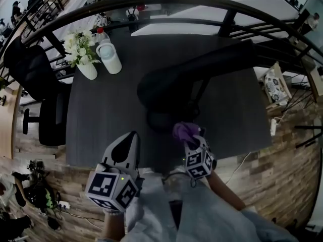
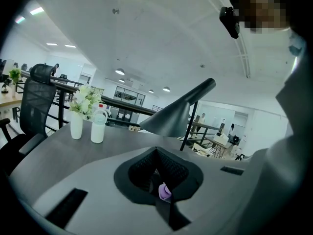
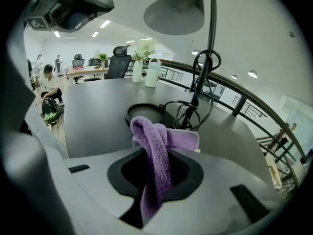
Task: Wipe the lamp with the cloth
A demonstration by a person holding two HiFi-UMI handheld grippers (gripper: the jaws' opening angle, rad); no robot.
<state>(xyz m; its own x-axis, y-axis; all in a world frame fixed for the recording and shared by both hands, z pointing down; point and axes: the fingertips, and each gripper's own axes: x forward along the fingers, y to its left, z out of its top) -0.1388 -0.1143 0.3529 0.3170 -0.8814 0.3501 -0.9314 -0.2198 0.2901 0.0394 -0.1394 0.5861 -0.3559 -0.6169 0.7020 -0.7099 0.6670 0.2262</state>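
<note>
A black desk lamp stands on the dark table. Its shade hangs over the middle and its round base sits near the front. My right gripper is just in front of the base, shut on a purple cloth. In the right gripper view the cloth drapes between the jaws, with the base, coiled cord and shade ahead. My left gripper is to the left, over the table's front edge, shut. A small purple bit shows between its jaws. The shade is ahead.
A white vase of flowers and a white bottle stand at the table's far left corner. A black office chair is left of the table. A dark railing curves behind it. A person sits far off.
</note>
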